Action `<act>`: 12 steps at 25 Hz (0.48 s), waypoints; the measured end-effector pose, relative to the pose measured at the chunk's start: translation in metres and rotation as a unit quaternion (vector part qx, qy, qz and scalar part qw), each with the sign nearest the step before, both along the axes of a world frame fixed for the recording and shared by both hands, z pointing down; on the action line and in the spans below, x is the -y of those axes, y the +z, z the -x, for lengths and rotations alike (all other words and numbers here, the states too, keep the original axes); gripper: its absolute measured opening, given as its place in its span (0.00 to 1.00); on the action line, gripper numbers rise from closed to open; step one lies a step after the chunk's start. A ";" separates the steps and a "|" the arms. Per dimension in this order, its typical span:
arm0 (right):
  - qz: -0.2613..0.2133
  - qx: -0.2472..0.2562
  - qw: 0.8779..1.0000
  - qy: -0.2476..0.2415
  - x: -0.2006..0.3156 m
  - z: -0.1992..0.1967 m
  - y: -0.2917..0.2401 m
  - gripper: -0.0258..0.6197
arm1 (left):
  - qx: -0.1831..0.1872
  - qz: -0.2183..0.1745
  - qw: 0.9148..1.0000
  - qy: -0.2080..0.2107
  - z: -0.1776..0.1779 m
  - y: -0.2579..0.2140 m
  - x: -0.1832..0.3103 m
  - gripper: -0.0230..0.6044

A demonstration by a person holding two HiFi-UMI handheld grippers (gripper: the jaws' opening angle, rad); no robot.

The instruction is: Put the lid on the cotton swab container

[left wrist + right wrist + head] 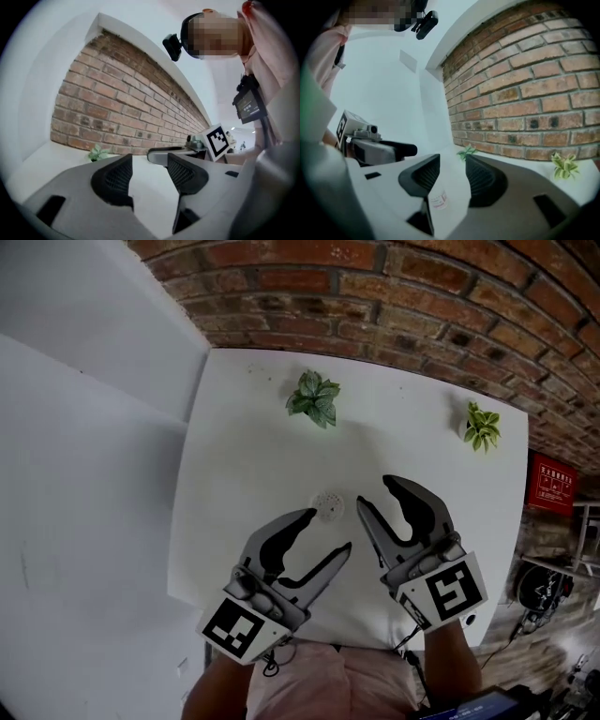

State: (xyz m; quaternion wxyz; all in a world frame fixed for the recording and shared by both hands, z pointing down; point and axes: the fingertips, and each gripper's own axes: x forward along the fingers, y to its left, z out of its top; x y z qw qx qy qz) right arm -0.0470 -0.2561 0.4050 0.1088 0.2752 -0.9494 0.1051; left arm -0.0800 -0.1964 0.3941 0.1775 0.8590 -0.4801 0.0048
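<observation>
Both tools over the tabletop (253, 446), container (327, 506) at the L tool's (330, 530) mouth.
We see the L tool w/ jaws partway apart, nothing btwn them but bare tabletop. The R tool (373, 490) stands fairly wide. In its own view a clear piece (439, 199) w/ a small red-print label sits deep btwn the jaws; we can't tell if the pads press on it. The round white container lies on the tabletop just beyond the L tool's upper tip, btwn the two tools. One plant (314, 397) stands well back, another (482, 426) at the far corner, near the brick wall (422, 296).
</observation>
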 end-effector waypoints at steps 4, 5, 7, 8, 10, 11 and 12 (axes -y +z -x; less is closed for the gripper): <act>-0.057 0.039 0.997 0.040 -0.002 -0.016 -0.054 0.22 | 0.030 -0.075 0.992 -0.095 0.024 -0.058 0.009 0.18; -0.068 0.043 0.996 0.047 -0.005 -0.019 -0.066 0.19 | 0.040 -0.092 0.988 -0.118 0.029 -0.072 0.009 0.11; -0.082 0.044 0.994 0.058 -0.014 -0.023 -0.084 0.12 | 0.062 -0.113 0.979 -0.155 0.035 -0.096 0.006 0.04; -0.087 0.043 0.993 0.062 -0.019 -0.026 -0.092 0.09 | 0.074 -0.121 0.976 -0.168 0.035 -0.106 0.004 0.04; -0.101 0.041 0.992 0.069 -0.027 -0.030 -0.106 0.05 | 0.095 -0.136 0.969 -0.182 0.031 -0.123 0.000 0.03; -0.108 0.040 0.991 0.073 -0.029 -0.033 -0.112 0.05 | 0.102 -0.144 0.967 -0.185 0.029 -0.129 -0.001 0.03; -0.115 0.039 0.990 0.077 -0.030 -0.035 -0.118 0.05 | 0.107 -0.150 0.965 -0.187 0.027 -0.135 -0.002 0.03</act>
